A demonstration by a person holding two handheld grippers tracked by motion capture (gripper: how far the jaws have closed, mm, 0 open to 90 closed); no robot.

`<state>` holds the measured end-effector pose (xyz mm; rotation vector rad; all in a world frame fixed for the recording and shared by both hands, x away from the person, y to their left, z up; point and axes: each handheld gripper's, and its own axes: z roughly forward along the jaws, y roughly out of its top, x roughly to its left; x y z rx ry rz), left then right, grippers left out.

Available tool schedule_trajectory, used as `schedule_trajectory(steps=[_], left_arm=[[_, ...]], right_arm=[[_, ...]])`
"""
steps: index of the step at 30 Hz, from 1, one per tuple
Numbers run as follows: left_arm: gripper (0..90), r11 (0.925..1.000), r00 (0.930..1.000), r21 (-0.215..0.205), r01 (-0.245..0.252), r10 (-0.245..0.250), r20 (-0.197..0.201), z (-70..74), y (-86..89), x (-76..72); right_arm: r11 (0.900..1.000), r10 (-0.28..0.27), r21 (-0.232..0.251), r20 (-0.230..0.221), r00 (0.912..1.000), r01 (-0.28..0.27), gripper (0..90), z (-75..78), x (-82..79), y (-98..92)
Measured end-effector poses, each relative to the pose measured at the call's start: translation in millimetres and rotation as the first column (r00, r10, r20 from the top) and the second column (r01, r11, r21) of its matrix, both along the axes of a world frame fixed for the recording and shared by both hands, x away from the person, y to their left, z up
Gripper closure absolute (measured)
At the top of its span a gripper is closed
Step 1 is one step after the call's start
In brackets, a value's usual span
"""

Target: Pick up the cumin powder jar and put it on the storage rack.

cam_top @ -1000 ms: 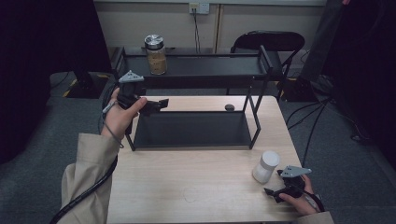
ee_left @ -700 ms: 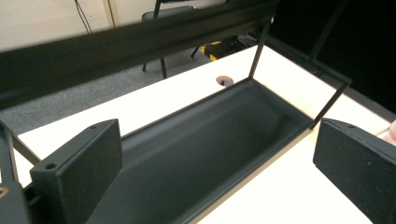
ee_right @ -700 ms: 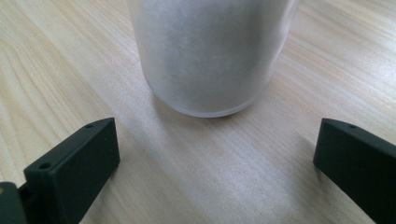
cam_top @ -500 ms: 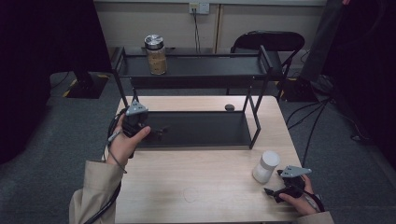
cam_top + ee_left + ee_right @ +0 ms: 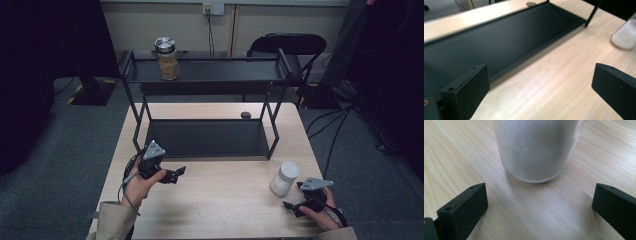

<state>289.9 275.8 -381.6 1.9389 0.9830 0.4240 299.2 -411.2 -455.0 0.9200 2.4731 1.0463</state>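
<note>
A white frosted jar (image 5: pixel 285 178) stands on the wooden table at the front right; it rises close ahead in the right gripper view (image 5: pixel 536 147). My right gripper (image 5: pixel 295 198) sits just in front of it, open, its jaws wide apart and short of the jar (image 5: pixel 539 215). My left gripper (image 5: pixel 176 174) is over the table's front left, open and empty (image 5: pixel 540 100), facing the lower shelf (image 5: pixel 499 42) of a black two-tier rack (image 5: pixel 205 72). A glass jar with a silver lid (image 5: pixel 166 58) stands on the rack's top shelf at the left.
A small dark round object (image 5: pixel 245 115) lies on the table behind the rack. A black chair (image 5: pixel 285 45) and cables stand beyond the table. The white jar (image 5: pixel 626 35) shows at the right edge of the left gripper view. Bare tabletop (image 5: pixel 225 200) lies between the hands.
My left gripper has come down and back from the rack's left end to the table in front of the lower shelf. The right gripper and the white jar have stayed put.
</note>
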Motion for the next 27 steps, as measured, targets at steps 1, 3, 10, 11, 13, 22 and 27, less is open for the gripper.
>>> schedule_trajectory(steps=[1,3,10,11,13,22,27], left_arm=[[1.2,1.0000,1.0000,-0.002,0.003,-0.003,-0.009,-6.4,1.0,-1.4],[1.3,0.9999,0.9994,-0.007,0.007,-0.008,-0.033,-16.5,2.3,-3.0],[1.4,1.0000,0.9986,-0.001,-0.007,0.007,-0.053,-40.0,7.3,-10.6],[1.4,0.9997,0.9986,0.014,-0.018,0.018,-0.049,-43.0,5.8,-12.1],[1.4,0.9987,0.9983,0.048,-0.018,0.020,-0.054,-47.2,5.0,-12.2],[2.1,0.9952,0.9934,0.096,0.020,-0.009,-0.114,-68.4,-0.1,-9.6],[2.1,0.9918,0.9910,0.122,0.038,-0.022,-0.132,-73.3,-4.7,-9.4]], right_arm=[[1.000,0.000,0.000,0.000,1.0000,0.000,0.0,0.0,0.0,0.0],[1.000,0.000,0.000,0.000,1.0000,0.000,0.0,0.0,0.0,0.0],[1.000,0.000,0.000,0.000,1.0000,0.000,0.0,0.0,0.0,0.0],[1.000,0.000,0.000,0.000,1.0000,0.000,0.0,0.0,0.0,0.0],[1.000,0.000,0.000,0.000,1.0000,0.000,0.0,0.0,0.0,0.0],[1.000,0.000,0.000,0.000,1.0000,0.000,0.0,0.0,0.0,0.0],[1.000,0.006,0.000,0.000,1.0000,-0.006,0.0,0.0,0.1,-0.2]])
